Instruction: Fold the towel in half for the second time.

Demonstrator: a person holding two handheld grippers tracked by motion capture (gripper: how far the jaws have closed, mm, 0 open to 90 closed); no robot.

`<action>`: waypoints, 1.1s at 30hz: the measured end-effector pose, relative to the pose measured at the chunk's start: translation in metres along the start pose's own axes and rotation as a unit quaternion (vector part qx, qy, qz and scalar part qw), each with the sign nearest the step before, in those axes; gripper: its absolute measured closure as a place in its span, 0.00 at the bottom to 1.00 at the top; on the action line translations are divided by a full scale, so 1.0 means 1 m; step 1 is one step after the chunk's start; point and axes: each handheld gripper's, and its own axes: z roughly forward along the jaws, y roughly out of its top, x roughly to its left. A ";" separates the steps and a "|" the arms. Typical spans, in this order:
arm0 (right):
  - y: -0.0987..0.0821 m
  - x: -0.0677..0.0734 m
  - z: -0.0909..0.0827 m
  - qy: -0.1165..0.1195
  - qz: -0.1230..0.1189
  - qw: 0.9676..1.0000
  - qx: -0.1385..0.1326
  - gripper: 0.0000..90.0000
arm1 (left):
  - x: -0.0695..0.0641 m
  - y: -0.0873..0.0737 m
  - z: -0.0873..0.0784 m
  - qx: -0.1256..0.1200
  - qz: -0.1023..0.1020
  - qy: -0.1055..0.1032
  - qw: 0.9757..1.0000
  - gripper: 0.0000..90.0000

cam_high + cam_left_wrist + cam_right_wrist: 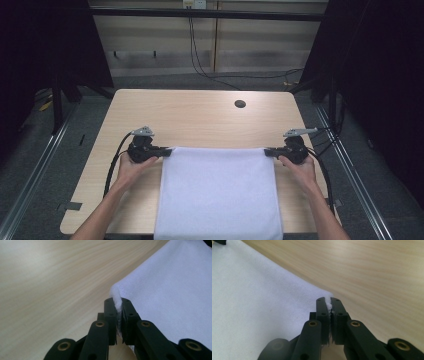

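Both tools, left tool [167, 152] and right tool [268, 151], clench the far corners of the white towel [218, 192] stretched between them; lifting evenly should keep that edge taut over the table [200, 117].

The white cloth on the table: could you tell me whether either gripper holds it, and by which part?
Both do: the left gripper and the right gripper each pinch a far corner of the white cloth in shut jaws.

white cloth [218, 192] — flat on table | near edge overhanging

Soft matt white cloth [218, 192], smooth pale wood-grain table [200, 117], matt black plastic tongs [119, 302]
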 end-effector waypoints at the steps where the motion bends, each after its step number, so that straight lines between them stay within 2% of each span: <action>1: 0.005 -0.002 0.001 -0.002 0.000 1.000 -0.003 0.96 | 0.000 0.002 0.000 -0.004 -0.001 0.000 1.000 0.94; 9: 0.029 -0.008 0.002 -0.015 -0.001 1.000 -0.022 0.96 | 0.012 0.016 -0.007 -0.034 -0.015 0.007 0.999 0.95; 11: 0.034 -0.010 0.000 -0.016 0.000 0.999 -0.030 0.96 | 0.015 0.020 -0.009 -0.043 -0.021 0.003 0.999 0.95; 15: 0.045 -0.013 -0.002 -0.020 -0.005 0.999 -0.040 0.96 | 0.017 0.031 -0.011 -0.050 -0.015 0.008 0.999 0.95; 17: 0.047 -0.015 -0.002 -0.026 -0.006 0.999 -0.040 0.96 | 0.015 0.037 -0.011 -0.049 -0.006 0.012 0.999 0.95; 23: 0.056 -0.021 -0.005 -0.041 0.004 0.998 -0.042 0.96 | 0.013 0.054 -0.013 -0.058 0.003 0.025 0.998 0.95; 25: 0.062 -0.021 -0.007 -0.045 0.001 0.998 -0.048 0.96 | 0.014 0.057 -0.014 -0.072 -0.001 0.034 0.997 0.95; 28: 0.069 -0.024 -0.010 -0.049 0.003 0.997 -0.055 0.96 | 0.016 0.062 -0.013 -0.081 -0.007 0.029 0.996 0.95; 33: 0.082 -0.027 -0.017 -0.056 0.001 0.996 -0.069 0.96 | 0.018 0.076 -0.016 -0.084 -0.001 0.028 0.996 0.95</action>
